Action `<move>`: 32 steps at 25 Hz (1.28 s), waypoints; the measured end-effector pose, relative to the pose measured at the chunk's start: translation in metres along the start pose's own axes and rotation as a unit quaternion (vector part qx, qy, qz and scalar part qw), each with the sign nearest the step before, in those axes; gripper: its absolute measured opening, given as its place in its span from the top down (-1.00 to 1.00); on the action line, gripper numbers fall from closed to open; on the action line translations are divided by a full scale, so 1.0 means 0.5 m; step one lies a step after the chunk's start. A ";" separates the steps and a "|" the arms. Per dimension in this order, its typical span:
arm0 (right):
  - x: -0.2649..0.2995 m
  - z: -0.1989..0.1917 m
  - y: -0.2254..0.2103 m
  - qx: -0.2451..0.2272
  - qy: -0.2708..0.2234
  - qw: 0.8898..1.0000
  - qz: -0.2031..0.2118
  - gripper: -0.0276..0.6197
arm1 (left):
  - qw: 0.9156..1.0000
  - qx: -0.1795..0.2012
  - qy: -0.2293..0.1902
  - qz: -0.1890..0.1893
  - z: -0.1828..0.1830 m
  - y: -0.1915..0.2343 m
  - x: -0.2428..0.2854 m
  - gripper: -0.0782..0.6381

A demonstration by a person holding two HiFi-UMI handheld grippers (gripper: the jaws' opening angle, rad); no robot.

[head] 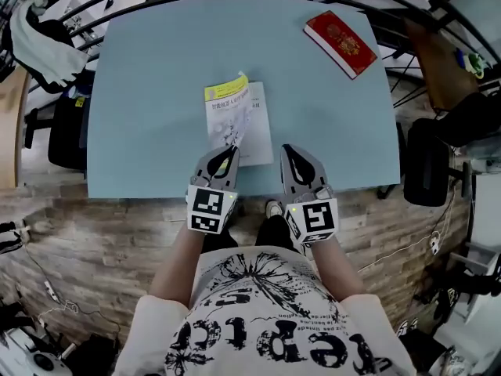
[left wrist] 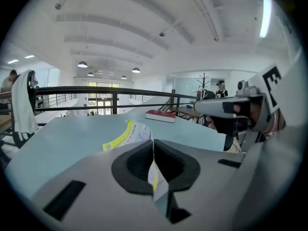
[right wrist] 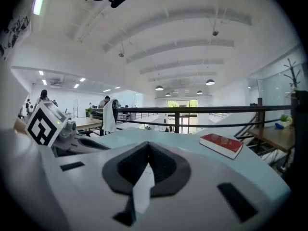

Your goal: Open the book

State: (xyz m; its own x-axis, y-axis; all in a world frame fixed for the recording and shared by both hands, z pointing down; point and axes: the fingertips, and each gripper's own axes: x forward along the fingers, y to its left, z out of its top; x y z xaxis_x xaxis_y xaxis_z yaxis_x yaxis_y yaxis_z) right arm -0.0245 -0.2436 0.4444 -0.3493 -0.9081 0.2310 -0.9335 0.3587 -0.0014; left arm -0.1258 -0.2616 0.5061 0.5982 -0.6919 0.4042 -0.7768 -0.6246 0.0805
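Left gripper (head: 229, 150) clamped on book (head: 258, 128) cover, print unreadable

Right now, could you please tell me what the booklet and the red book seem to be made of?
Booklet: thin paper, matte white with a yellow strip; its cover bends softly where the left gripper pinches it.
Red book: likely a hardcover, slightly glossy; it keeps flat, thick, stiff edges.

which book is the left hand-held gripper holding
The yellow-and-white book, near the person; the left hand-held gripper pinches its lifted cover. The red book lies closed and untouched at the far right.
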 end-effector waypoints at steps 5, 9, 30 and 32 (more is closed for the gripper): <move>0.032 0.023 0.082 -0.024 -0.007 0.999 0.040 0.88 | 0.998 -0.035 -0.024 0.042 -0.001 0.079 -0.098 0.72; 0.063 0.027 0.151 -0.028 -0.005 0.998 0.061 0.88 | 0.996 -0.059 -0.027 0.065 -0.028 0.148 -0.162 0.72; 0.144 -0.072 0.284 -0.017 0.048 0.997 0.058 0.88 | 0.975 -0.140 0.106 0.135 -0.336 0.366 -0.202 0.72; 0.146 -0.082 0.286 -0.014 0.053 0.997 0.052 0.88 | 0.972 -0.150 0.117 0.135 -0.349 0.368 -0.198 0.71</move>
State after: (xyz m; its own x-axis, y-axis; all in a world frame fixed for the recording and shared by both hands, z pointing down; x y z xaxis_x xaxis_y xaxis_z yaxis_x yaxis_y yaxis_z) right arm -0.1801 -0.2497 0.5008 -0.4328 -0.8381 0.3320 -0.8892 0.4575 -0.0040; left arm -0.3625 -0.2446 0.6400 0.3314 -0.6919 0.6415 -0.9425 -0.2737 0.1918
